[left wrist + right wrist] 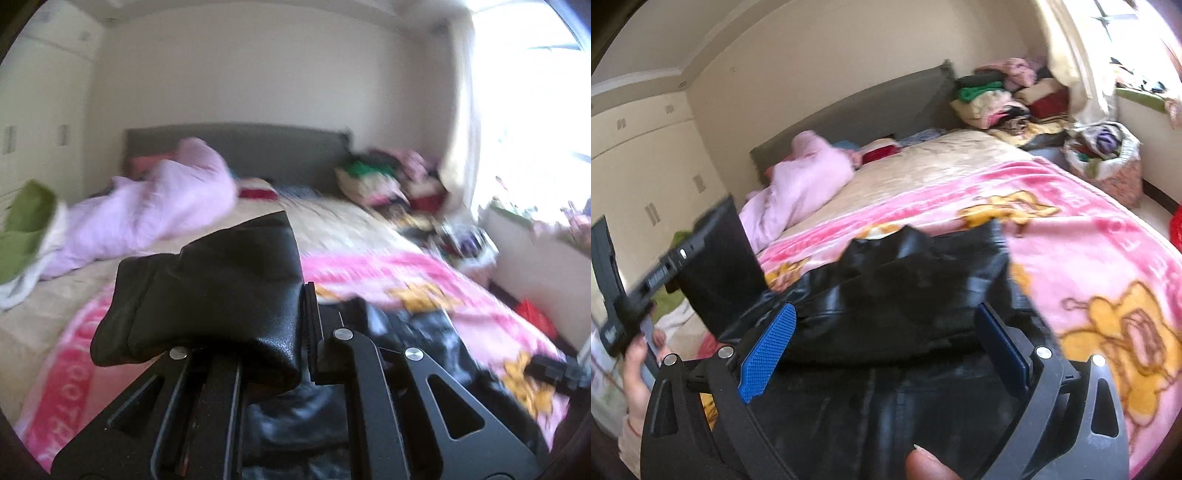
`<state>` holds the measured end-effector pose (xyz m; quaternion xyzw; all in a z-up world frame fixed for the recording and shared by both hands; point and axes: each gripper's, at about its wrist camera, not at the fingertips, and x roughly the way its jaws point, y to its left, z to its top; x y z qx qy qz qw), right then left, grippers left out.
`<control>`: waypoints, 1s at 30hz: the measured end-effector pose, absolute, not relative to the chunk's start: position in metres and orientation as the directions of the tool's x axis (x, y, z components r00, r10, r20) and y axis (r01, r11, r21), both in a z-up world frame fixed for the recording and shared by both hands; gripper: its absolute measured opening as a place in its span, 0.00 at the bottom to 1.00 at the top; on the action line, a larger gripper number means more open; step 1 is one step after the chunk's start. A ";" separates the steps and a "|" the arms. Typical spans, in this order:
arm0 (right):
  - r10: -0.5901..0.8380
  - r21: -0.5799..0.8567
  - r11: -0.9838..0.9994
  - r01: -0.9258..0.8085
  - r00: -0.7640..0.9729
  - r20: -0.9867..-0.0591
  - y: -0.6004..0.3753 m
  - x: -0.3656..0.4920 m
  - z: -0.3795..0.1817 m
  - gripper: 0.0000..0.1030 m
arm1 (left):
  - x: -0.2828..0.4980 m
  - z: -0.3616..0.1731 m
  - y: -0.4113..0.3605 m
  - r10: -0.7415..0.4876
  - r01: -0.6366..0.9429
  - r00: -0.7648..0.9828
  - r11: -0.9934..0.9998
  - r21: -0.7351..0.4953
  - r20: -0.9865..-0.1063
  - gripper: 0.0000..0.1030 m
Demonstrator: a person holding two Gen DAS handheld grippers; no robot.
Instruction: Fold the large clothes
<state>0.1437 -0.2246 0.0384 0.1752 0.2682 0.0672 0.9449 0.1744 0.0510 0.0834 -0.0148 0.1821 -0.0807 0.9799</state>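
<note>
A black leather jacket [905,291] lies on the pink cartoon blanket [1089,258] spread over the bed. My left gripper [308,325] is shut on a fold of that jacket [207,295], which is lifted off the bed and draped over its left finger. In the right wrist view the left gripper [665,266] shows at the left with a black flap [720,266] hanging from it. My right gripper [886,314] is open, blue pads [768,343] wide apart just above the jacket's near part, not pressing on it.
A bundled pink quilt [159,206] and a green cloth [26,229] lie on the left of the bed. Piled clothes [376,177] sit by the grey headboard [258,147]. A full basket [1108,158] stands beside the bed near the bright window.
</note>
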 end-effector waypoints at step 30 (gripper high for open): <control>0.015 0.503 0.813 0.293 0.853 -0.522 -0.342 0.114 0.009 0.93 | 0.151 -0.040 -0.126 -0.258 0.587 0.680 0.752 0.300 -0.687 0.91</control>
